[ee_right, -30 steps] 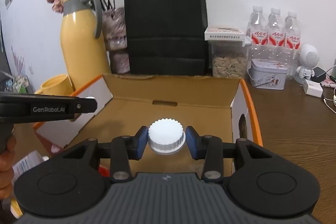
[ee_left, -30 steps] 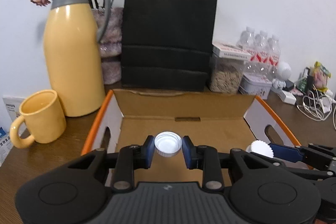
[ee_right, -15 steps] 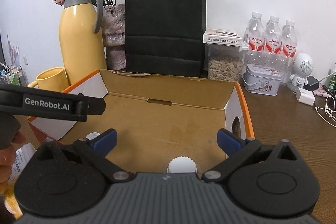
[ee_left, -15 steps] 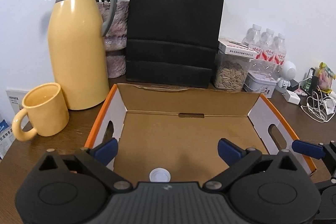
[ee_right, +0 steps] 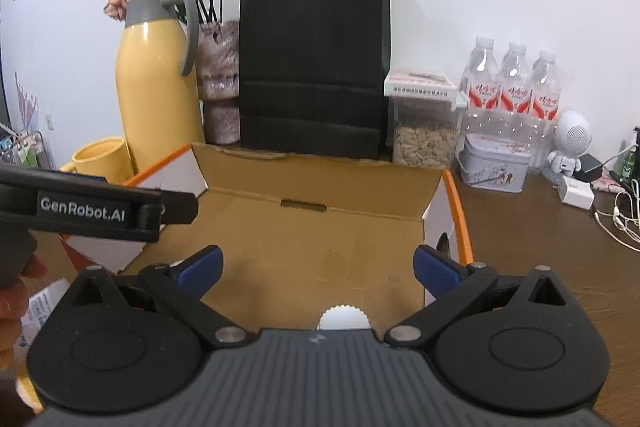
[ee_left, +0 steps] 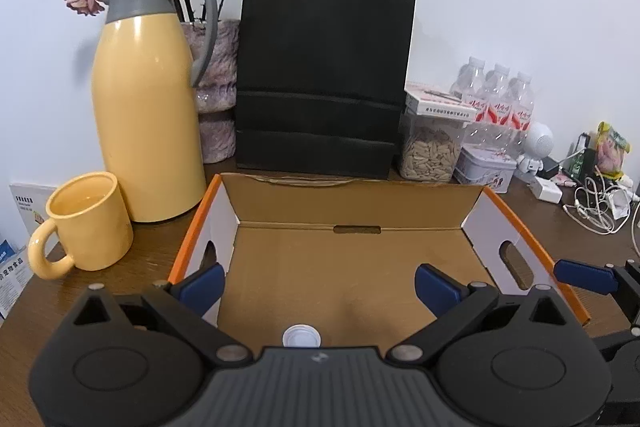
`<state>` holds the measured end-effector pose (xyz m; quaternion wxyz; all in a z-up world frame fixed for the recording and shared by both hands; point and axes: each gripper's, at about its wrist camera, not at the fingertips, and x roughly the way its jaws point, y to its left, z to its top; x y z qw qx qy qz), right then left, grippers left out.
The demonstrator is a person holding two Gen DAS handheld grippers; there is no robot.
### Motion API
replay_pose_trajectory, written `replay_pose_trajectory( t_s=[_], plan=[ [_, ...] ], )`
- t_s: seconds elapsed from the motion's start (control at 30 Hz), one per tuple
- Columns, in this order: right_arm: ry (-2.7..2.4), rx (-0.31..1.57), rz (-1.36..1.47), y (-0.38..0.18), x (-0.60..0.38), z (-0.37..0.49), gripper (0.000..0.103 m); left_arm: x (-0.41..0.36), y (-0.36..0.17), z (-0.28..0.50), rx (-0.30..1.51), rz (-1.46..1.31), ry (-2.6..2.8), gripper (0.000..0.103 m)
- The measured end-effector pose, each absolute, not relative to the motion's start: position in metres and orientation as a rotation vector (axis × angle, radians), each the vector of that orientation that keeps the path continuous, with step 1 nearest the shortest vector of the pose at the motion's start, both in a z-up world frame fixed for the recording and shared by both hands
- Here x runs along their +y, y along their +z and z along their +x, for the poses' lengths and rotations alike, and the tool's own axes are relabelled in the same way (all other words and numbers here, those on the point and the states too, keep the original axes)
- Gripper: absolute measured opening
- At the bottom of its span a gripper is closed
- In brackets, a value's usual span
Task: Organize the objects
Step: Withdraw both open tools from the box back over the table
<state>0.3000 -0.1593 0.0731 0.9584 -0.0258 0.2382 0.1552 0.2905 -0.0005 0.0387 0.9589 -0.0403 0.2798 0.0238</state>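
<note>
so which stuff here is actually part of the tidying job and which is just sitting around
Part of the job:
- cardboard box, open
- smooth white cap on the box floor
- ridged white cap on the box floor
- left gripper, fingers apart
- right gripper, fingers apart

Just lying about:
- yellow jug
- yellow mug
- black paper bag
- seed jar
- water bottles
- tin

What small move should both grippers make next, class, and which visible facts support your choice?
Probably lift both grippers back and away from the cardboard box. The left gripper is open, with a white bottle cap lying on the box floor below it; the right gripper is open too, above a ridged white cap. Neither cap is gripped, so both placements look done.
</note>
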Motion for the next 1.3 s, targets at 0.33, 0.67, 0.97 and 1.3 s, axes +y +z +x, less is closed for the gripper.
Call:
replay_pose_trajectory(
  t_s=[0.33, 0.67, 0.97, 1.3],
  plan=[
    [0.329, 0.409, -0.061, 0.091, -0.163, 0.268, 0.103, -0.003, 0.056, 0.249, 0.481, -0.069, 0.027, 0.102],
    [0.335, 0.373, -0.079, 0.096, -0.169, 0.226, 0.103, 0.003, 0.062, 0.205, 0.452, -0.066, 0.021, 0.102],
    [0.320, 0.388, -0.093, 0.089, -0.184, 0.188, 0.103, 0.013, 0.056, 0.167, 0.477, -0.050, 0.042, 0.102],
    [0.297, 0.439, -0.107, 0.077, -0.206, 0.153, 0.103, 0.027, 0.050, 0.130, 0.514, -0.053, 0.062, 0.102]
  ],
)
